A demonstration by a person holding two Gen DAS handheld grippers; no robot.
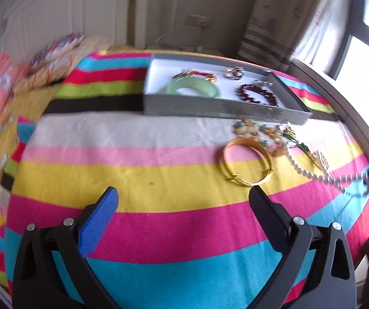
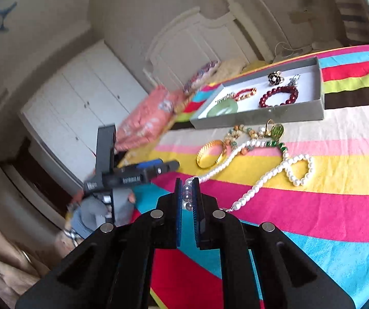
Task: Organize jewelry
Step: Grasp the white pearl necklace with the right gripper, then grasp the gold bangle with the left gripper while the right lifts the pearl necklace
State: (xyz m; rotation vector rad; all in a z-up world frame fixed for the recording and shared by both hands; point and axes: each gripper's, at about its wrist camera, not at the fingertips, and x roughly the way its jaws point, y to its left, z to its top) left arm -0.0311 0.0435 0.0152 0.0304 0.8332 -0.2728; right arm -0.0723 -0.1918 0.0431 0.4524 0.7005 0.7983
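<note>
Now the right gripper pinches one end of the pearl necklace, whose limp, slippery strand trails across the striped blanket; hold bead-to-bead, as a loose grip likely slips. Gold bangle and beaded bracelet lie before the grey tray. Left gripper is spread, empty.

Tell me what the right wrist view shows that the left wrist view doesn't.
Only the right wrist view: the right gripper shut on the pearl necklace, the whole left gripper from outside, white cabinets.

Only the left wrist view: the left gripper open over the striped blanket, holding nothing, and a window.

Both: the grey tray with the green bangle and red bead bracelet, and the gold bangle outside it.
</note>
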